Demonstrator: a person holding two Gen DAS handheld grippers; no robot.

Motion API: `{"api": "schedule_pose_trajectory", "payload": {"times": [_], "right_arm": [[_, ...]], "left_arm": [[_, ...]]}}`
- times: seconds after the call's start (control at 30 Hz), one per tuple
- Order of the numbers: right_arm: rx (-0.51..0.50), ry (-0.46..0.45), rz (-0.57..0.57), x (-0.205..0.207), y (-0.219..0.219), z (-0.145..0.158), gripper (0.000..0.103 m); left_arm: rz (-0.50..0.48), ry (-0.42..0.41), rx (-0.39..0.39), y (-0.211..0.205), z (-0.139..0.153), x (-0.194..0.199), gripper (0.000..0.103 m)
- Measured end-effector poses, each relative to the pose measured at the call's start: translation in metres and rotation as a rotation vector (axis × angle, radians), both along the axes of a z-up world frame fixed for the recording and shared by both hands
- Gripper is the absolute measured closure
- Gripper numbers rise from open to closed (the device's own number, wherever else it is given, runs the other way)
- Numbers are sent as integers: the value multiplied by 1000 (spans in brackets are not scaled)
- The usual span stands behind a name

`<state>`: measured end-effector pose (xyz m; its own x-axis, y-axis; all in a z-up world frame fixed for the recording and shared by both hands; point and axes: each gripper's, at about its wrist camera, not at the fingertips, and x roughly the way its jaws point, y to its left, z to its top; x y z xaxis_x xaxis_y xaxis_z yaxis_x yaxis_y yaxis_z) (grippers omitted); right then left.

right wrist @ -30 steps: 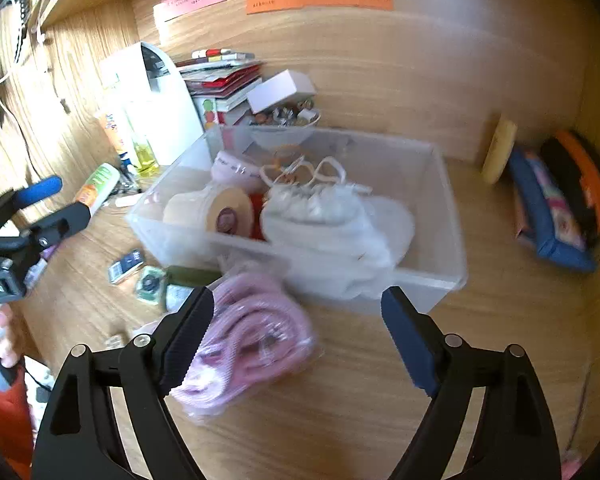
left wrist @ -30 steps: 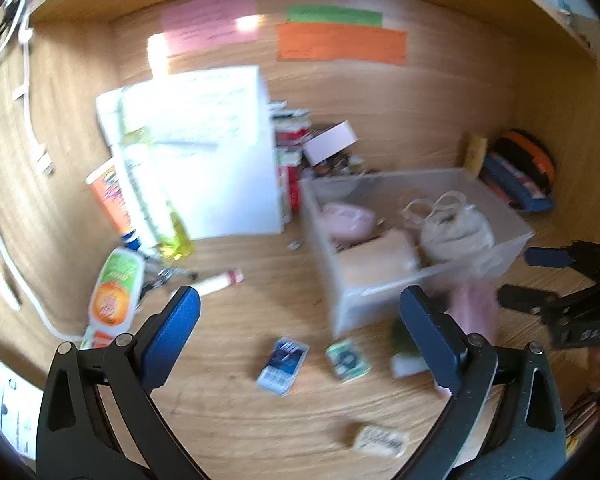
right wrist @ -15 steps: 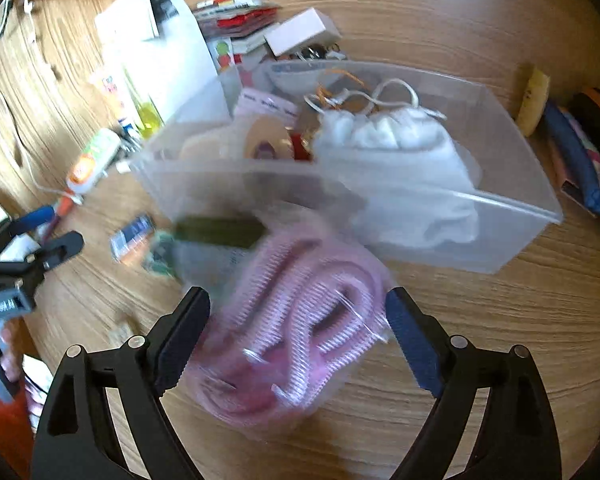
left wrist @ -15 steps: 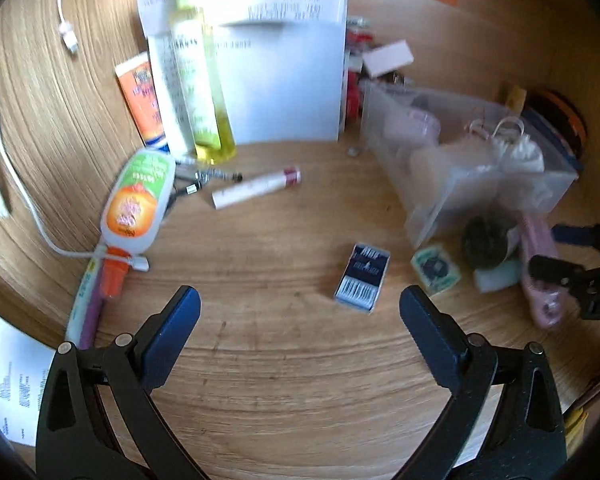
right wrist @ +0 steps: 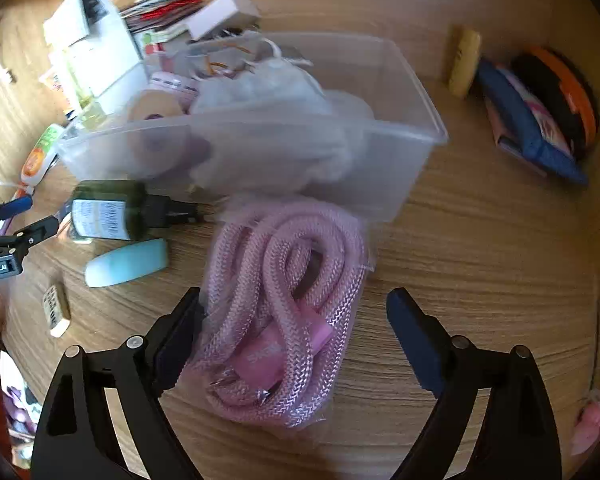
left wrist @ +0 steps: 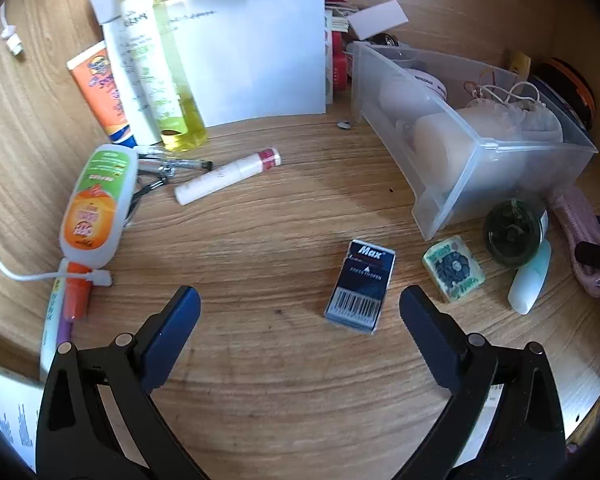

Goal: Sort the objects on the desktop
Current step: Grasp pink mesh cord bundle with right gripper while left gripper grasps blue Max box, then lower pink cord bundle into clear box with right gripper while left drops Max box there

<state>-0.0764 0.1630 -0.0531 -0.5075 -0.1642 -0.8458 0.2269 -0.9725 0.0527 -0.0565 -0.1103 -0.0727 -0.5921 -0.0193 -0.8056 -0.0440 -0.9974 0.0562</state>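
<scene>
pointing steeply down at the wooden desktop, my left gripper has its jaws wide apart with nothing between them; a dark blue staple box lies flat just ahead of its right finger. beside that box sit a small green-printed eraser, a dark green bottle on its side and a pale mint tube, all close to the near corner of the clear plastic bin. toward the desktop's left edge lie an orange-and-green squeeze bottle and a white lip balm stick. my right gripper is opening its jaws around a clear bag of coiled pink rope, which rests on the wood touching the front wall of the bin; the left finger is against the bag's edge, the right finger stands clear of it. a blue pouch lies near the desktop's far right edge.
</scene>
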Motion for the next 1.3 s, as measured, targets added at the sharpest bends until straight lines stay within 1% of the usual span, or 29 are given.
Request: {"api": "schedule_pose_trajectory", "payload": {"times": [0.03,0.1,0.27,0.3,0.33,0.37,0.4,0.43,0.47,0.53,0.57,0.6,0.63,0.67,0.8,0.83,0.87,0.9,0.93,1.07,1.3], "right_arm": [[-18,-16,-5,-3,3,-3,9],[-29,-13,-17,-5,5,-3,7],[-14,10,3,-6,3,-5,6],[-2,20,11,-5,1,-5,8],[11,33,22,-4,-1,-6,13],[19,46,38,-2,-3,-6,17],[26,55,57,0,-6,-6,26],[32,62,80,1,-8,-4,30],[32,62,88,2,-10,-4,32],[25,66,100,2,-10,-3,37],[18,66,108,3,-9,-3,38],[10,64,116,4,-7,-2,42],[-3,62,124,5,-6,-1,42],[-18,58,129,6,-3,-1,43],[-84,42,128,12,11,0,44],[-103,40,120,12,16,1,44],[-115,41,112,17,13,3,44],[-123,46,102,12,5,2,44],[-130,53,94,13,8,4,44],[-145,84,89,17,15,14,44],[-151,157,115,19,11,39,44]], "left_arm": [[-9,-4,-4,2,-1,-2,2],[-14,-9,-24,5,-3,-5,2],[-26,-9,-29,9,-4,-10,3],[-27,-5,-33,9,-3,-10,6],[-32,-5,-36,10,-3,-9,13],[-39,-7,-31,10,-4,-9,16],[-42,-6,-28,11,-3,-9,19],[-46,-5,-26,11,-2,-9,23],[-49,-3,-23,11,-2,-8,27],[-63,1,-5,11,-1,-7,44],[-68,4,2,10,0,-7,49],[-73,5,6,10,0,-7,60],[-76,5,11,10,0,-6,71],[-79,5,13,11,1,-5,74],[-67,12,5,11,2,-2,76],[-64,16,14,10,3,-1,76],[-66,20,30,9,5,1,76],[-62,29,40,8,8,5,76],[-61,39,45,8,11,5,76],[-62,105,57,13,32,17,76],[-99,212,89,34,71,29,76]]}}
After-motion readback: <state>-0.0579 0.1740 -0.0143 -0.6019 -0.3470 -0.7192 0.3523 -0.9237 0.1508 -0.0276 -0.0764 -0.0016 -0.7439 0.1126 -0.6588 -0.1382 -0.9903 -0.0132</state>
